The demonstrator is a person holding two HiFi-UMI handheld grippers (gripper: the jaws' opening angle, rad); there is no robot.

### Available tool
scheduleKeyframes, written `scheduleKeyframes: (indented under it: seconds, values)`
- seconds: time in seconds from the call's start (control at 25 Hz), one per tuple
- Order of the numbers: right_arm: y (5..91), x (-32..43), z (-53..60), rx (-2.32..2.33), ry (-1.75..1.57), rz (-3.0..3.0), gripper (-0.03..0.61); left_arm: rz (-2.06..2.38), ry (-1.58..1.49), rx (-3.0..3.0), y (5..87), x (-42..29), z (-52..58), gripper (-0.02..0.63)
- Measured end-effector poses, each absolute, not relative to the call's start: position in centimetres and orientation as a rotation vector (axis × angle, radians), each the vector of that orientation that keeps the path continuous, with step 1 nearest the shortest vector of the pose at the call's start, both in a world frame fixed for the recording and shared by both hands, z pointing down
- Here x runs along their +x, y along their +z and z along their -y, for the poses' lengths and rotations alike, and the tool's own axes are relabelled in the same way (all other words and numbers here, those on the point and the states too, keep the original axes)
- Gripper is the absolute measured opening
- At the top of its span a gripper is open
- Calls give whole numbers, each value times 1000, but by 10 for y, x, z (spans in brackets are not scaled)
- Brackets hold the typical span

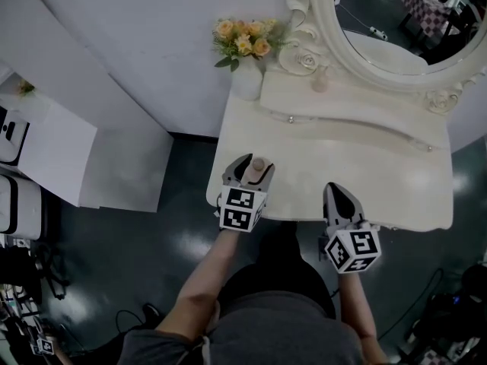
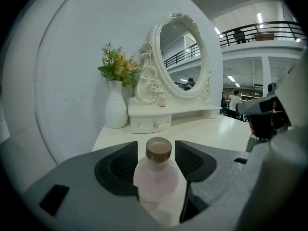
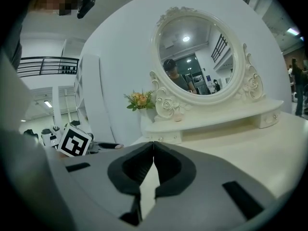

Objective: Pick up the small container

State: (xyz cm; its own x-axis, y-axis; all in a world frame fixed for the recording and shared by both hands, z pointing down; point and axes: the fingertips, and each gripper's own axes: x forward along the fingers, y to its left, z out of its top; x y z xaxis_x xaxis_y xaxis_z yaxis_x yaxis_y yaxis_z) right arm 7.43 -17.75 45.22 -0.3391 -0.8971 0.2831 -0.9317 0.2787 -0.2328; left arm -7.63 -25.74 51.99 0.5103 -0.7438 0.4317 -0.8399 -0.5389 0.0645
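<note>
Left gripper [image 2: 156, 148] jaws apart, small container [image 2: 155, 179] between them, set for clamping; right gripper [image 3: 153, 148] jaws together, empty, idle.

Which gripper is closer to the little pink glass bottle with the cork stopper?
Left. The left gripper has the small pink cork-stoppered bottle standing between its parted jaws; the right gripper, jaws together, sits off to the bottle's right.
</note>
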Motion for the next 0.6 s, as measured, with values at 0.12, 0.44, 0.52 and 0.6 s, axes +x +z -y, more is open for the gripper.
scheduleKeyframes:
  seconds: [0.12, 0.44, 0.52, 0.6]
  values:
    - [454, 75, 184, 1746, 562, 2434, 6, 1328, 529, 2491, 522, -73, 262, 239]
    - [460, 74, 194, 1728, 586, 2433, 6, 1342, 551, 2491, 526, -69, 270, 170]
    - [461, 73, 196, 1724, 590, 2434, 6, 1346, 556, 2488, 528, -68, 271, 163]
    - [462, 74, 197, 1722, 593, 2434, 6, 1354, 555, 2487, 529, -68, 271, 156]
